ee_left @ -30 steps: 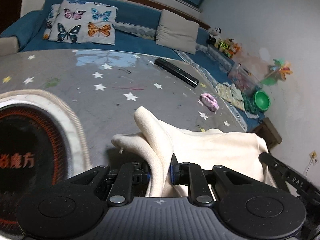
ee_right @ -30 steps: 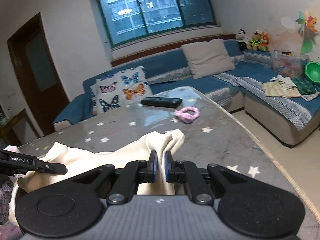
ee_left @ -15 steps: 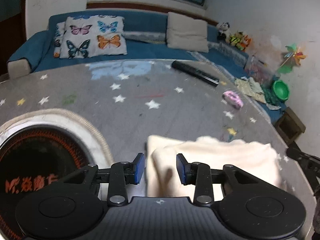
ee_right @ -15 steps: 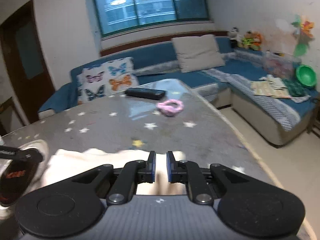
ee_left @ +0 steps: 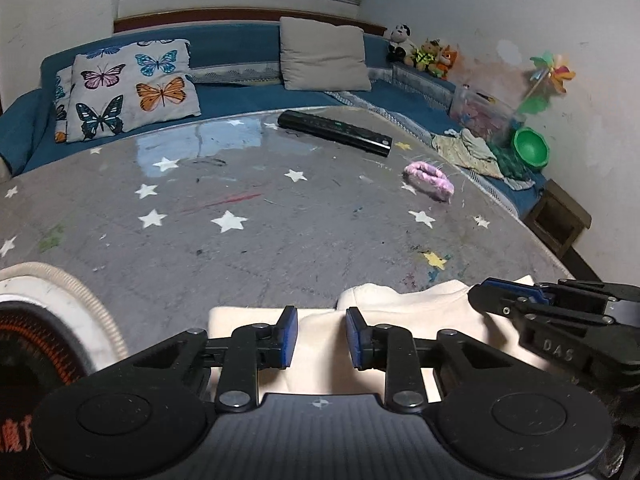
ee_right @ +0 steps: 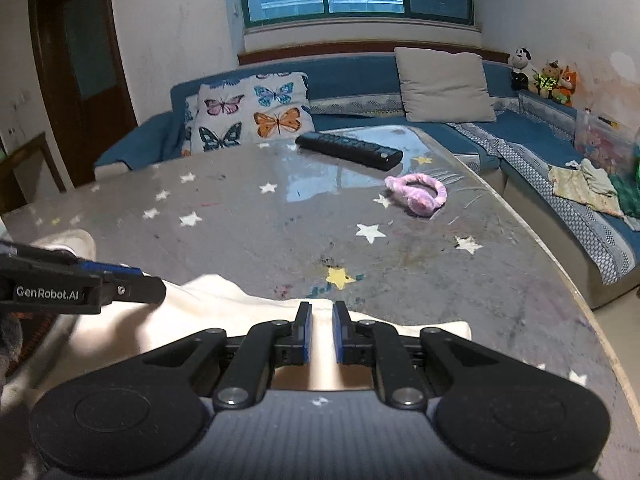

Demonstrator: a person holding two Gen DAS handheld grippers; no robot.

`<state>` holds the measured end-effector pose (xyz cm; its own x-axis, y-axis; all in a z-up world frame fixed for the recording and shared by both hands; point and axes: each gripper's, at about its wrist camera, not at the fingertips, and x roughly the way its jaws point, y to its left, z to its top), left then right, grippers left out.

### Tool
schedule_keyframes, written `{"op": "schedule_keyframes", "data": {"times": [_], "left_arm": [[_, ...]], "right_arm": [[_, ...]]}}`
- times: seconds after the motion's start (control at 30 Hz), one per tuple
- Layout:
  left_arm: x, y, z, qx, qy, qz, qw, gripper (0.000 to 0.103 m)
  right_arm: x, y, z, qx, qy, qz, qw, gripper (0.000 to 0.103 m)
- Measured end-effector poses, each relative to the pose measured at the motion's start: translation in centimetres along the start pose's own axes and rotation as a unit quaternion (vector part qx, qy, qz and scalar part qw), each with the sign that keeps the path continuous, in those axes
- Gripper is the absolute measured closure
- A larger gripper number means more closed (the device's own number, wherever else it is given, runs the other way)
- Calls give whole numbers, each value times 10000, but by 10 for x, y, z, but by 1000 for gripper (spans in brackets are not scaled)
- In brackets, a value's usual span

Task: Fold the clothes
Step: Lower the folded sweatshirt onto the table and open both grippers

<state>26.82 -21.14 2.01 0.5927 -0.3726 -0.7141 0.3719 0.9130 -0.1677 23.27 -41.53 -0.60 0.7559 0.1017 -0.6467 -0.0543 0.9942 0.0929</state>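
Cream garment lies folded on the desk — left gripper just narrowed, pads clear; right gripper nearly closed, seemingly holding nothing.

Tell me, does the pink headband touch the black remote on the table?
Apart. The right wrist view shows bare grey table between the headband and the remote; the left wrist view shows the same gap.

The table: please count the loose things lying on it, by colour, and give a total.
Cream garment: 1
Black remote control: 1
Pink fluffy headband: 1
Total: 3
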Motion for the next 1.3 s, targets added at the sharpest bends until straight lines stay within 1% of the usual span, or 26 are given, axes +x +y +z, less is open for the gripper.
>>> {"op": "schedule_keyframes", "data": {"times": [0.1, 0.17, 0.27, 0.4, 0.53, 0.6, 0.7, 0.77, 0.83, 0.87, 1.07, 1.1, 1.13, 1.17, 1.3], "left_arm": [[9, 0, 0, -5, 41, 8, 10000, 72], [9, 0, 0, 5, 10, 13, 10000, 72], [4, -2, 0, 66, -36, 53, 10000, 73], [-3, -6, -2, 97, -40, 93, 9999, 71], [-15, -13, -8, 239, -73, 132, 9996, 64], [-20, -17, -12, 334, -72, 169, 9993, 63], [-27, -21, -18, 422, -58, 207, 9989, 60], [-33, -24, -22, 465, -64, 221, 9987, 56], [-38, -26, -27, 487, -59, 227, 9985, 54], [-41, -27, -29, 489, -50, 230, 9985, 51], [-57, -28, -48, 512, -16, 280, 9983, 43], [-60, -28, -51, 511, -18, 292, 9983, 43], [-62, -28, -55, 499, -24, 301, 9983, 41], [-64, -27, -58, 480, -22, 312, 9984, 39], [-72, -23, -73, 450, 14, 325, 9985, 38]], "right_arm": [[2, -1, -2, 22, -83, -24, 10000, 91], [1, -2, -3, 45, -124, -27, 9999, 91], [-8, -3, -2, 64, -200, -9, 9998, 82], [-18, -3, -2, 3, -219, -55, 9997, 82], [-29, -4, -10, 91, -235, -77, 9997, 80], [-34, -4, -13, 88, -222, -90, 9997, 76], [-40, -3, -19, 96, -163, -92, 9998, 76], [-46, 0, -23, 42, -147, -58, 9999, 74], [-53, 5, -27, -64, -144, -30, 9999, 69], [-56, 7, -29, -117, -142, -16, 9998, 69], [-78, 24, -53, -372, -55, 19, 9993, 68], [-81, 28, -57, -426, -57, 2, 9991, 65], [-84, 31, -61, -484, -60, -18, 9988, 56], [-87, 34, -65, -531, -61, -34, 9986, 54], [-96, 42, -81, -688, 18, -106, 9976, 54]]}}
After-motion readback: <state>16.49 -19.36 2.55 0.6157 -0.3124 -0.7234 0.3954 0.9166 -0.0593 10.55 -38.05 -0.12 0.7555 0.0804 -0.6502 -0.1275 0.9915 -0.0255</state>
